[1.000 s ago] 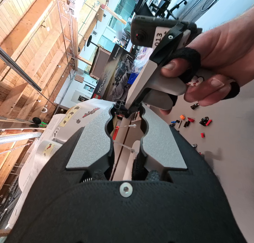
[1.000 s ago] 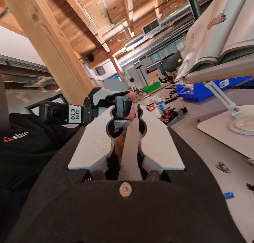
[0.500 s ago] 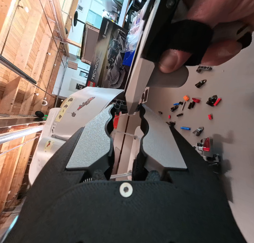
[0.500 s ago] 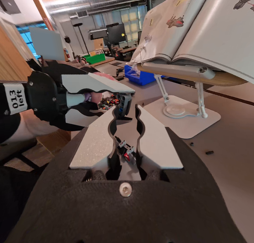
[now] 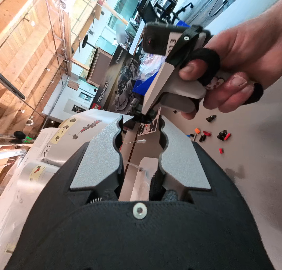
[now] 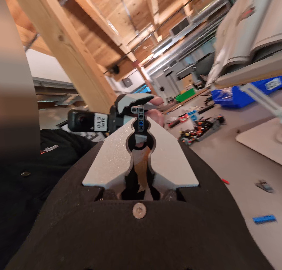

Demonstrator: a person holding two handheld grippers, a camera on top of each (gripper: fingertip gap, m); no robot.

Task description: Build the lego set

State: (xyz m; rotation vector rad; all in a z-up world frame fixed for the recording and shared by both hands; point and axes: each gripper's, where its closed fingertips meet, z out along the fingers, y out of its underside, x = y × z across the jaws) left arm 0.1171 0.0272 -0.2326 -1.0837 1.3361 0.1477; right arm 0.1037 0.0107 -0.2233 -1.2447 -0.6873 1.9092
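Observation:
A small black and grey lego assembly (image 6: 141,122) with a blue pin sits clamped between my right gripper's (image 6: 141,119) fingertips, held in the air. In the left wrist view the right gripper (image 5: 145,113) reaches in from the upper right, in a hand, with the dark assembly (image 5: 139,116) at its tip. My left gripper (image 5: 140,120) is open, its jaws standing either side of the assembly, apart from it. In the right wrist view the left gripper's upper finger (image 6: 134,98) shows just beyond the assembly.
An open instruction booklet (image 5: 61,140) rests on a white stand (image 6: 259,140). The set's box (image 5: 116,85) stands behind it. Loose red, black and orange pieces (image 5: 204,134) lie on the grey table, with a pile of parts (image 6: 198,131), a blue bin (image 6: 238,94) and a blue pin (image 6: 264,220). Left and right tips are no more than a few centimetres apart.
My left gripper's jaws have widened and let go of the assembly. The right gripper has closed on it and swung back up from looking down at the table.

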